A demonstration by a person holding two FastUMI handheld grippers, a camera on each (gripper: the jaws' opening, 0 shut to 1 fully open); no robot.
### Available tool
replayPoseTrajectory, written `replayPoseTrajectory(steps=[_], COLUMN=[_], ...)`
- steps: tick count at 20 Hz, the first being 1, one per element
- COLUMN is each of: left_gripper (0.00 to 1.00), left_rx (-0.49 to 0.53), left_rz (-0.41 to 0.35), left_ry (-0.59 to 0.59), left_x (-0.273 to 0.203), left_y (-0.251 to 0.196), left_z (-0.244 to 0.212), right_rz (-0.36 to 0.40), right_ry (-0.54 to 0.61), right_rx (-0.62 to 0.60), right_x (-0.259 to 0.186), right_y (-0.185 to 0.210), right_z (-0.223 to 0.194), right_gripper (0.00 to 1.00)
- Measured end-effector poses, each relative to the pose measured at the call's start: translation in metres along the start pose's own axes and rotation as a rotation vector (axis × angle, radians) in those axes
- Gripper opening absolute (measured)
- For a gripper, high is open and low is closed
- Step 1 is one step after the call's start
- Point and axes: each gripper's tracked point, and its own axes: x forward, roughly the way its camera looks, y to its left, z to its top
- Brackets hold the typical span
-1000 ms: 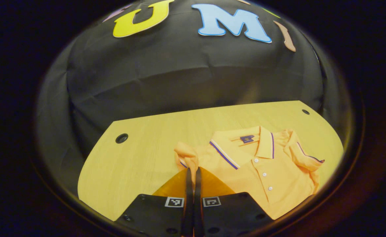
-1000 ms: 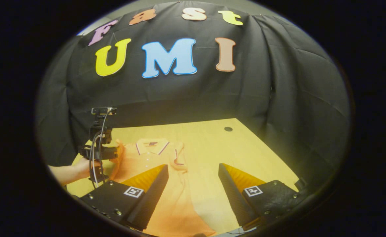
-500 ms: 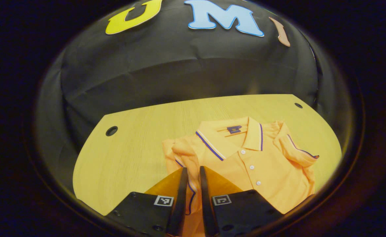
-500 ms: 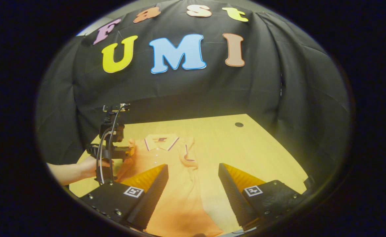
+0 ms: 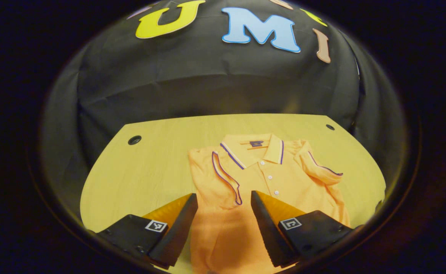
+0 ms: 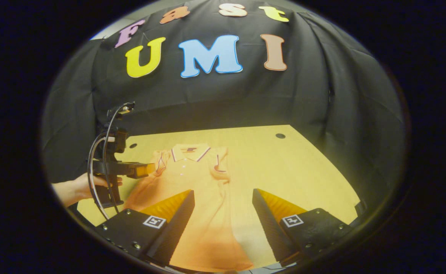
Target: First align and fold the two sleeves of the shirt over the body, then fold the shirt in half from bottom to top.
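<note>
An orange polo shirt (image 5: 276, 182) with dark-striped collar lies face up on the wooden table (image 5: 150, 171). Its left sleeve (image 5: 223, 179) lies folded over the body, and the other sleeve (image 5: 321, 169) also lies folded inward. My left gripper (image 5: 223, 198) stands open just above the shirt below the folded sleeve, holding nothing. In the right gripper view the shirt (image 6: 192, 179) stretches toward me, and my right gripper (image 6: 223, 194) hangs open over its lower part. The left gripper (image 6: 141, 170), held by a hand (image 6: 82, 186), sits at the shirt's left edge.
Black cloth walls close the booth behind and on both sides. The table has round cable holes (image 5: 134, 140) (image 5: 330, 127) near its far corners. Bare tabletop (image 6: 295, 171) stretches to the right of the shirt in the right gripper view.
My left gripper, shut on the left sleeve a second ago, has laid it over the body, opened and drawn back. The right gripper stayed open, shifting slightly.
</note>
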Motion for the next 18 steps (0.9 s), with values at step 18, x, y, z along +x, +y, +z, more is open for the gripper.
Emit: replayPoseTrajectory(steps=[18], left_gripper=[0.94], left_rx=[0.001], left_rz=[-0.051], left_ry=[0.083], left_x=[-0.143], left_y=[-0.021], left_z=[-0.136], right_rz=[0.068], right_ry=[0.142], right_rx=[-0.07], right_x=[-0.027], right_y=[0.001], right_z=[-0.105], right_gripper=[0.95])
